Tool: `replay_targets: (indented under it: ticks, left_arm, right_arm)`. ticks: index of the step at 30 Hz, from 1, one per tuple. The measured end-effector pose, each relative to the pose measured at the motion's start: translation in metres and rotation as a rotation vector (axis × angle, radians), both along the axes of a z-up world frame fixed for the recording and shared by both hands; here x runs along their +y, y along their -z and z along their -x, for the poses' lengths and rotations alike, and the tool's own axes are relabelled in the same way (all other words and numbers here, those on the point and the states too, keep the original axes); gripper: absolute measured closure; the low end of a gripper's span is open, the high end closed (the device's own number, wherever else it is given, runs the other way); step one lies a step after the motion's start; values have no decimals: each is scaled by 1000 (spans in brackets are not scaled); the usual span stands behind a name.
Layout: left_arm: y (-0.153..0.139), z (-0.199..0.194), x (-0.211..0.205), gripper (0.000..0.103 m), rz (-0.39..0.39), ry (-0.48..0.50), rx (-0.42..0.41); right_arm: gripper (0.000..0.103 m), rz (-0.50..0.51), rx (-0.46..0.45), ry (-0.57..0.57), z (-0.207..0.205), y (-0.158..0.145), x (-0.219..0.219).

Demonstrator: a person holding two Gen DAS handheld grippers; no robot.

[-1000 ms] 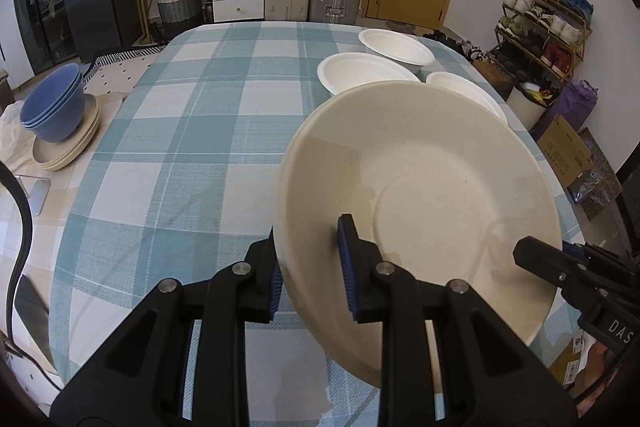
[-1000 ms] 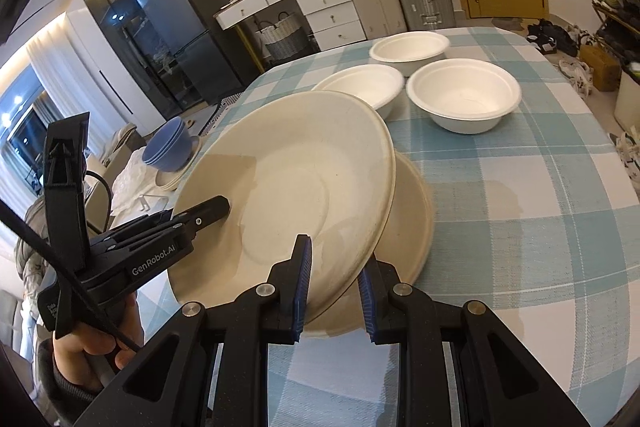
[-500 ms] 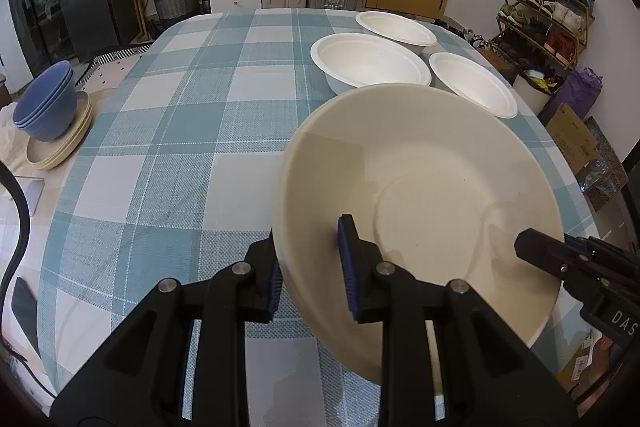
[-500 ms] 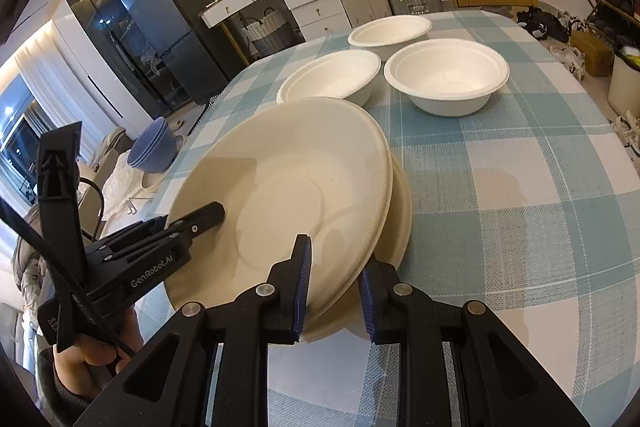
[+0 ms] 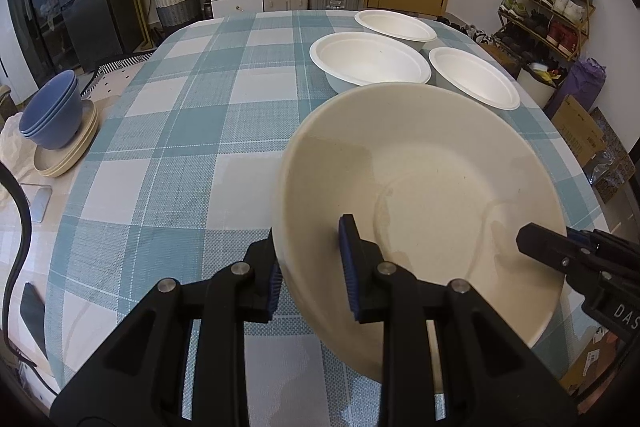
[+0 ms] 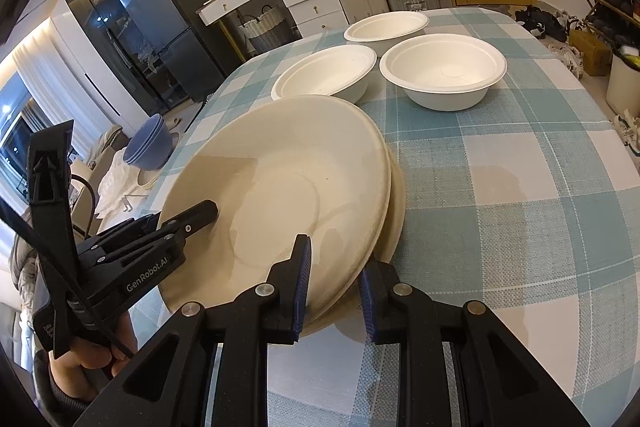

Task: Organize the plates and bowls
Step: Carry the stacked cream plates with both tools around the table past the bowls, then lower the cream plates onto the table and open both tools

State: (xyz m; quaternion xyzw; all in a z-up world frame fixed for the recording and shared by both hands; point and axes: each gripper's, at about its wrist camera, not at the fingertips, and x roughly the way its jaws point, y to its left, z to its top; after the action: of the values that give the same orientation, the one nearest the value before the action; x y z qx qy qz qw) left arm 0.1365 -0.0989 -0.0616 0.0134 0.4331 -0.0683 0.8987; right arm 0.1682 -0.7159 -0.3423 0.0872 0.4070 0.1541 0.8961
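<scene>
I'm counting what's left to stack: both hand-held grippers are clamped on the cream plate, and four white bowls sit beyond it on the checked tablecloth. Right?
Not quite: there are three white bowls, not four, as the right wrist view shows. The rest holds: the left hand-held gripper and the right hand-held gripper both grip the cream plate over the checked tablecloth.

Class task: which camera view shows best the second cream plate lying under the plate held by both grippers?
The right wrist view: the lower plate shows as a crescent of rim beside the held plate on the table. In the left wrist view the held plate hides it completely.
</scene>
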Motion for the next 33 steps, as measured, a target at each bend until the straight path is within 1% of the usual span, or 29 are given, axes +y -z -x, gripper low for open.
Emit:
replay_targets:
  ticks: [9, 12, 15, 21, 29, 31, 33]
  left_arm:
    - [0, 2, 1, 77, -12, 1, -1]
    - [1, 3, 0, 77, -43, -15, -10]
    - [2, 2, 4, 77, -23, -18, -3]
    - [1, 3, 8, 77, -19, -23, -5]
    - [-2, 4, 10, 76, -9, -25, -4]
    - [-2, 4, 10, 76, -9, -25, -5]
    - [-3, 4, 10, 76, -5, -25, -3]
  right_arm:
    - [80, -6, -3, 1, 1, -1, -2]
    - [80, 30, -27, 20, 3, -3, -2]
    - [80, 17, -27, 21, 2, -4, -6]
    - [80, 19, -24, 33, 3, -4, -9]
    - [79, 49, -34, 53, 4, -6, -11]
    - [77, 63, -37, 57, 5, -7, -11]
    - [69, 65, -29, 54, 6, -6, -12]
